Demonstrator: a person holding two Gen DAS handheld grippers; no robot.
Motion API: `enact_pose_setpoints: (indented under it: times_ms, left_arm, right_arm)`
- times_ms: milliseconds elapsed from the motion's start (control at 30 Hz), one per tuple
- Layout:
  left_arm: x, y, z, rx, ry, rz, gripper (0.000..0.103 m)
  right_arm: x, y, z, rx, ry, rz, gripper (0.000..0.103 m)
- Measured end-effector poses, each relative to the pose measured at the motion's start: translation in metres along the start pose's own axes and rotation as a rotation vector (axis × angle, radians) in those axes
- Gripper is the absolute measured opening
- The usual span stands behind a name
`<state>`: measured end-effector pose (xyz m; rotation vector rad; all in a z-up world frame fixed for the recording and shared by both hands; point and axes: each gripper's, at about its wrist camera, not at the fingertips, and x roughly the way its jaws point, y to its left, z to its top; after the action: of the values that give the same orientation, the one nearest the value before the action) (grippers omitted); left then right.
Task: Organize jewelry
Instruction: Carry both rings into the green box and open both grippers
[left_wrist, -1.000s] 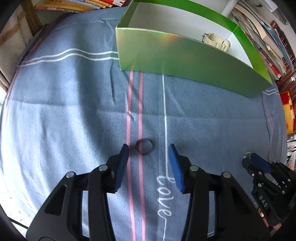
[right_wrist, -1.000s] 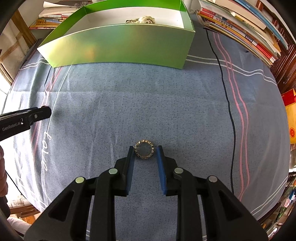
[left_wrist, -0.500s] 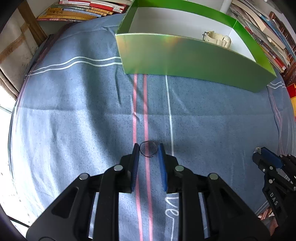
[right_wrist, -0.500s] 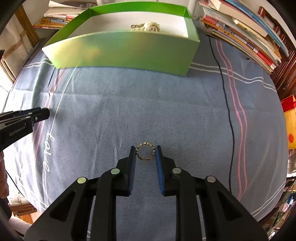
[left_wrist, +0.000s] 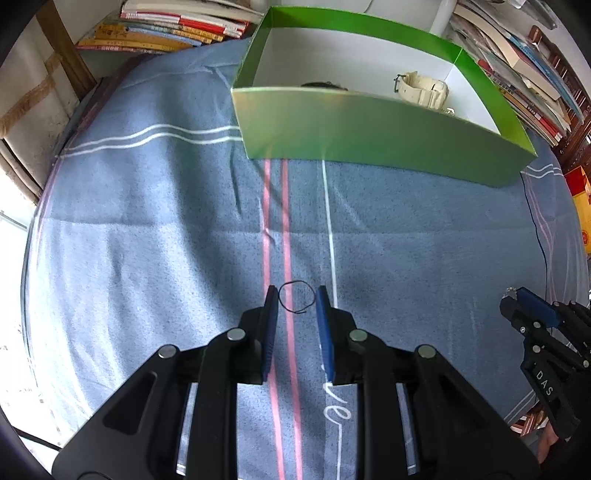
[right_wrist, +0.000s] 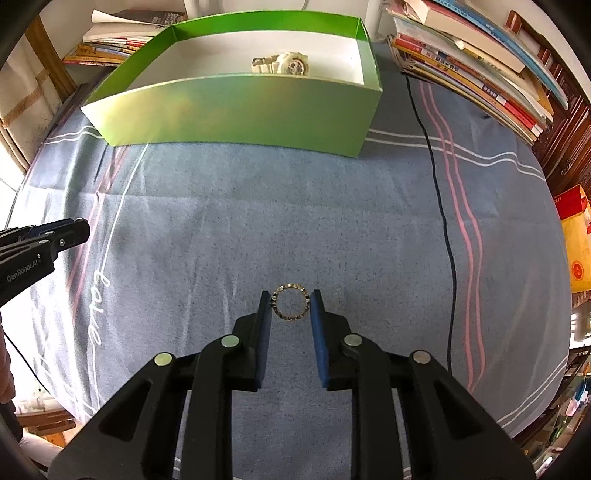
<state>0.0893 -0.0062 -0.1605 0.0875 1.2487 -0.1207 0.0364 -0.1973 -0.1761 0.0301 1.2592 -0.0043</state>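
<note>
Left tool pinches a thin dark ring between its tips; right tool clamps a studded ring, both above the blue cloth.

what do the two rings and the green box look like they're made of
Ring in left gripper: thin dark wire, probably metal; one end sticks out.
Ring in right gripper: gold-toned metal, seemingly set with small stones; glinting segments.
Green box: glossy cardboard, white inside; creased corners, sheen.

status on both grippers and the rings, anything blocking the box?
Left gripper shut on thin dark ring. Right gripper shut on studded ring. Green box ahead, open, watch inside. Cloth path clear.
</note>
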Motion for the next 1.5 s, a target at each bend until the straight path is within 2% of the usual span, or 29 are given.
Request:
enact_pose_setpoints:
  times_ms: [233, 467, 567, 700, 933, 1133, 1300, 1333, 1367, 1400, 1433, 1500]
  left_arm:
    - [-0.019, -0.006, 0.006, 0.022, -0.045, 0.013, 0.021]
    - [-0.021, -0.008, 0.009, 0.021, -0.047, 0.012, 0.021]
    - [-0.026, -0.008, 0.015, 0.023, -0.063, 0.011, 0.021]
    - [-0.041, -0.01, 0.038, 0.029, -0.106, -0.006, 0.021]
    - [-0.058, -0.02, 0.108, 0.017, -0.206, -0.007, 0.021]
    - [-0.041, -0.027, 0.146, 0.003, -0.2, -0.01, 0.021]
    - [-0.018, -0.032, 0.152, 0.007, -0.165, -0.003, 0.021]
    - [-0.014, -0.033, 0.152, 0.01, -0.16, -0.002, 0.021]
    - [-0.011, -0.033, 0.152, 0.011, -0.159, 0.002, 0.023]
    - [-0.01, -0.034, 0.152, 0.013, -0.161, 0.005, 0.032]
    - [-0.009, -0.034, 0.152, 0.013, -0.166, 0.015, 0.044]
    - [-0.011, -0.034, 0.15, 0.015, -0.178, 0.022, 0.049]
  right_arm:
    - [-0.01, -0.002, 0.008, -0.001, -0.027, 0.002, 0.021]
    - [-0.009, 0.002, 0.008, -0.011, -0.021, 0.008, 0.021]
    - [-0.017, 0.0, 0.016, -0.007, -0.049, 0.018, 0.021]
    - [-0.04, -0.007, 0.046, -0.009, -0.144, 0.032, 0.021]
    - [-0.055, -0.019, 0.119, 0.022, -0.284, 0.023, 0.021]
    - [-0.031, -0.023, 0.148, 0.047, -0.256, 0.036, 0.021]
    - [-0.008, -0.022, 0.153, 0.037, -0.2, 0.048, 0.021]
    - [-0.005, -0.021, 0.152, 0.036, -0.19, 0.05, 0.023]
    - [-0.002, -0.021, 0.152, 0.037, -0.18, 0.05, 0.033]
    - [-0.001, -0.022, 0.152, 0.041, -0.176, 0.048, 0.045]
    - [-0.002, -0.023, 0.151, 0.048, -0.179, 0.046, 0.048]
    - [-0.005, -0.025, 0.148, 0.055, -0.188, 0.046, 0.053]
